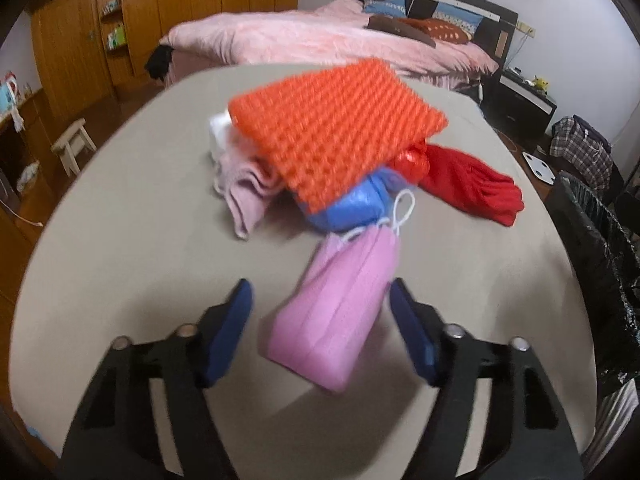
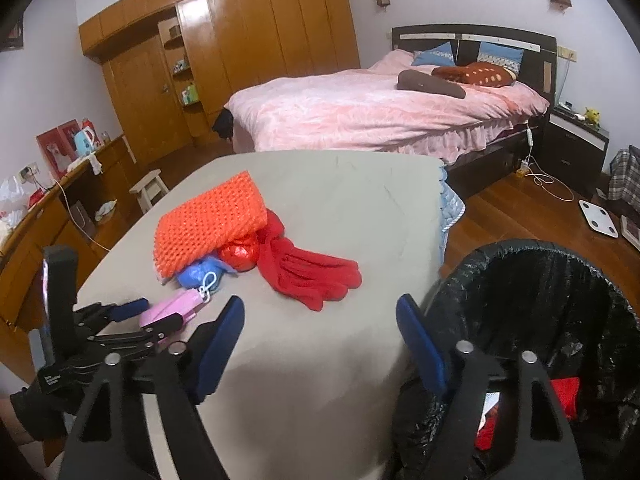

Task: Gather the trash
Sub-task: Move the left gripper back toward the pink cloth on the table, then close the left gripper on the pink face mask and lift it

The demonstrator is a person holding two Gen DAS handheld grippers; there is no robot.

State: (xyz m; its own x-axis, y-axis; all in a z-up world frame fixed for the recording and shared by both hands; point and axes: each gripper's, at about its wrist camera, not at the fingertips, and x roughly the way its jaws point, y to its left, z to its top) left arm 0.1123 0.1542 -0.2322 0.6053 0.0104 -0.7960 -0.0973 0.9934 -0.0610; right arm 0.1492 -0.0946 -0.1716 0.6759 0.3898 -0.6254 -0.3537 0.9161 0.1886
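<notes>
A pink face mask (image 1: 336, 312) with white loops lies on the grey table (image 1: 140, 208), between the open fingers of my left gripper (image 1: 320, 292); the jaws stand on either side without clearly touching it. It also shows in the right wrist view (image 2: 176, 308), with the left gripper (image 2: 154, 314) around it. Behind it lie a blue crumpled bag (image 1: 352, 204), a red crumpled bag (image 1: 412, 160), an orange knobbly mat (image 1: 332, 132), red gloves (image 1: 472, 180) and a pale pink cloth (image 1: 248, 192). My right gripper (image 2: 320, 308) is open and empty above the table's near edge, beside the black-lined bin (image 2: 552, 300).
The bin stands at the table's right edge and holds red and white items (image 2: 564, 392). A white object (image 1: 218, 128) sits behind the mat. A pink bed (image 2: 360, 108), wooden wardrobe (image 2: 240, 40), white stool (image 2: 150, 188) and floor scale (image 2: 600, 216) lie beyond.
</notes>
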